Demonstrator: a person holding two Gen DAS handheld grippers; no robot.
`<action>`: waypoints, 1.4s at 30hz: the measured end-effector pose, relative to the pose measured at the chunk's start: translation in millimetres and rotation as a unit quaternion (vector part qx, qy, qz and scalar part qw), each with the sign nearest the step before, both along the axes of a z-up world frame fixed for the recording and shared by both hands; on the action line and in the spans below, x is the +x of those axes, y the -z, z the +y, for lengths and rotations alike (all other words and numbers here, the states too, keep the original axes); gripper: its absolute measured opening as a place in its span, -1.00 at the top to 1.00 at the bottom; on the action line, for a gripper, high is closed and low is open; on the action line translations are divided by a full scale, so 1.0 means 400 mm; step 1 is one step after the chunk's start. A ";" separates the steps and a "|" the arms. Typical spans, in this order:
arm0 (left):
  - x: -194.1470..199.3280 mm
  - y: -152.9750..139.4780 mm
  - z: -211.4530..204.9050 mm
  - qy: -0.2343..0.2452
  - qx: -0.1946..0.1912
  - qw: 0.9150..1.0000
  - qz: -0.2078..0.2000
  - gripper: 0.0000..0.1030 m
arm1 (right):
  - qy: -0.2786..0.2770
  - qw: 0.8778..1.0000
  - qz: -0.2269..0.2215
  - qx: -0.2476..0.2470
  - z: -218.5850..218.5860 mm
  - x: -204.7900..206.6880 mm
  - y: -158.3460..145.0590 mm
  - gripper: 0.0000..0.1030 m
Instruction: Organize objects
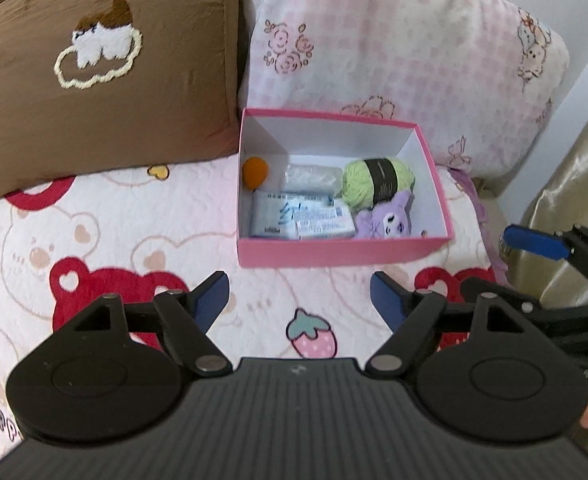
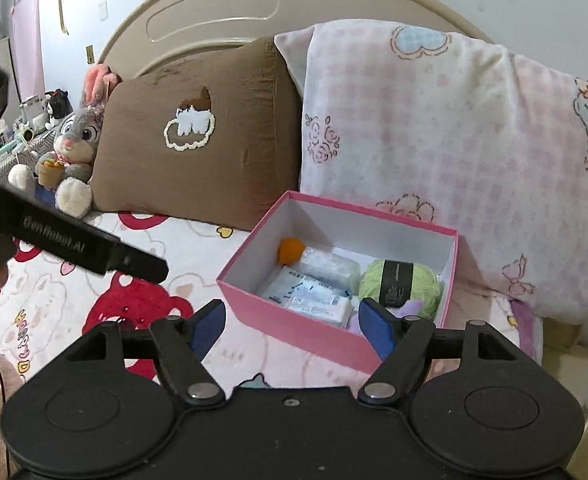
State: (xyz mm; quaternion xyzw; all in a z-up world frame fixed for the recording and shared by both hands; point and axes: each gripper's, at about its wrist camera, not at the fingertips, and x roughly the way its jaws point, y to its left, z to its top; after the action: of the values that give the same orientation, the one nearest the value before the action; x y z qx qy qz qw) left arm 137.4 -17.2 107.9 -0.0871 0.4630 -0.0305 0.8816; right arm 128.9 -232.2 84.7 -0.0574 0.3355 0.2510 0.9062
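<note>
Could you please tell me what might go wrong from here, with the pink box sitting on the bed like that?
1. The pink box sits on a soft quilt near the bed's edge, so a nudge could tip it.
2. The yarn and purple plush toy are crowded in one corner; a reach there may catch both.
3. The left tool and right tool are close and could collide.

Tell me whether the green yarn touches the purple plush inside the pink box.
Touching: left wrist view shows the green yarn resting against the purple plush, no gap.
</note>
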 end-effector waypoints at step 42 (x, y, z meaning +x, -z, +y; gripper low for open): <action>-0.077 0.220 -0.106 -0.028 0.061 0.997 0.048 -0.89 | 0.095 0.994 0.032 -0.037 -0.062 -0.080 0.175 -0.93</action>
State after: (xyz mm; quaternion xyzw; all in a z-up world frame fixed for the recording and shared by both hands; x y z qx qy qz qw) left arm 106.7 -59.5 20.0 -0.0472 0.5033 0.0272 0.8624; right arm 96.8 -256.8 14.7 -0.0506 0.3776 0.1529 0.9118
